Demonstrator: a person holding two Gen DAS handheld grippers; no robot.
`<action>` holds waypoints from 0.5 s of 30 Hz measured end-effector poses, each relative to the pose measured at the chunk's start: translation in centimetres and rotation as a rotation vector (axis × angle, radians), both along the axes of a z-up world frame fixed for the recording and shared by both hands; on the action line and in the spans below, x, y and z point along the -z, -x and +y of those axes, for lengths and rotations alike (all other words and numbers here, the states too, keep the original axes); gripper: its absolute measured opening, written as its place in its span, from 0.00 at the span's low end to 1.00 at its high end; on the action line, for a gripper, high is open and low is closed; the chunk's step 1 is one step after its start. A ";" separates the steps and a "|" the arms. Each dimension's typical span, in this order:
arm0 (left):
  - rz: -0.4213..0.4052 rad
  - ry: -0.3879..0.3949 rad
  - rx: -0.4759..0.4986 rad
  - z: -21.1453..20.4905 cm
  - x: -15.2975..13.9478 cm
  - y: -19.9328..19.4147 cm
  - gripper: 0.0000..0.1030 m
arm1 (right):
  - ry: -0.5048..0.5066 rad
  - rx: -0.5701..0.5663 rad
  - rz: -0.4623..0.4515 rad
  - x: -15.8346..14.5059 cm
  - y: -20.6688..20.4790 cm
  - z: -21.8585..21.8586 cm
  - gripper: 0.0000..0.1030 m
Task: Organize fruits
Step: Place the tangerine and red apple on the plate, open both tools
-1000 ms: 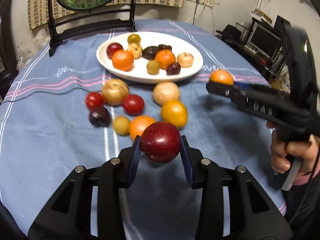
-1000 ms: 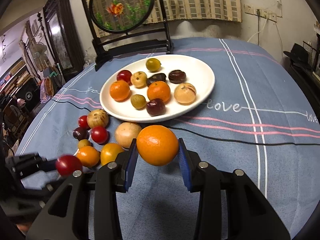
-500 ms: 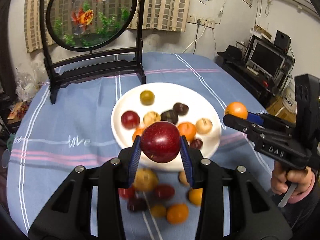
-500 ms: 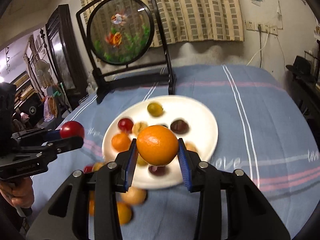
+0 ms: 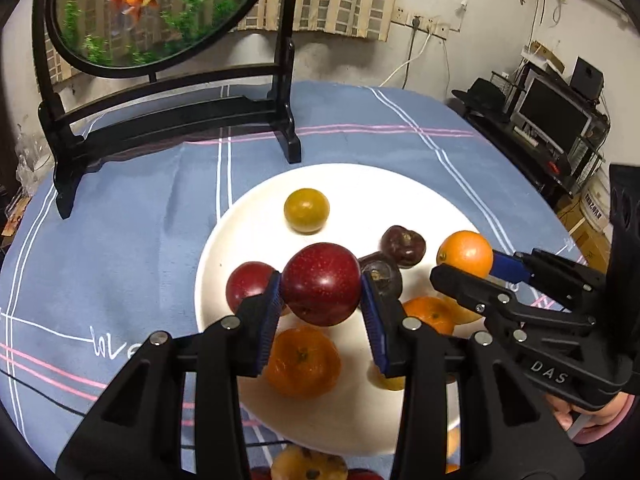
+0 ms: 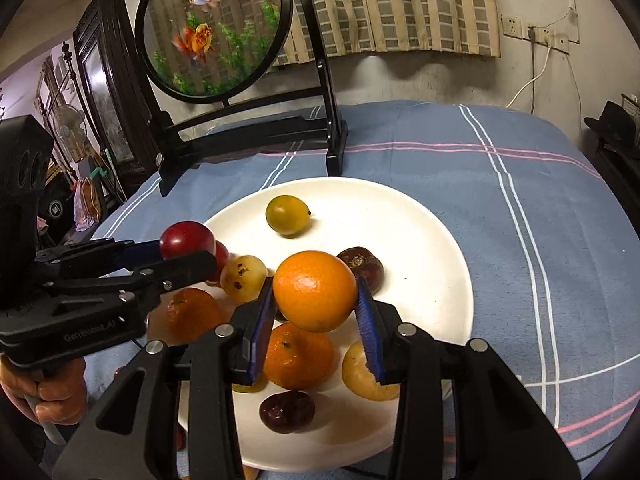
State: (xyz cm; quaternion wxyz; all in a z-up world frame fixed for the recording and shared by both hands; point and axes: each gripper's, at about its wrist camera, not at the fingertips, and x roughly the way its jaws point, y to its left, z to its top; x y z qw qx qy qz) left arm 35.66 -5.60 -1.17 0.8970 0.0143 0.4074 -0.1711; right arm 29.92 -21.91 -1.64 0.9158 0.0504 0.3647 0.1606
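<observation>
Black plastic fingers tilt downward over the white plate point(image 5: 240, 216) in both wrist views. The left gripper point(image 5: 321, 307) pinches a dark red plum point(image 5: 321, 289) between its blue pads point(image 5: 269, 312), which press on either flank, and the fruit hangs in the air above the plate's near half. The right gripper point(image 6: 316, 312) clamps an orange point(image 6: 315, 291) the same way, held clear of the fruit lying below it. Each tool shows in the other's view: the left one comes in from the left edge with a hand point(image 6: 48, 394) around its grip, the right one from the right edge (a pink sleeve cuff point(image 5: 608, 426) shows beneath it). On the plate lie a yellow-green fruit point(image 6: 287, 215) near the far rim, dark brown fruits, mandarins and pale speckled ones. The plate sits on a blue striped tablecloth point(image 6: 520, 200), with a black-framed goldfish screen point(image 6: 212, 32) standing behind it.
</observation>
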 end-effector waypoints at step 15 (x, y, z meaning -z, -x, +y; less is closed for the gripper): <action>-0.158 -0.026 -0.090 3.6 -4.0 5.9 0.93 | 0.021 -0.015 -0.070 -3.4 5.5 0.0 0.48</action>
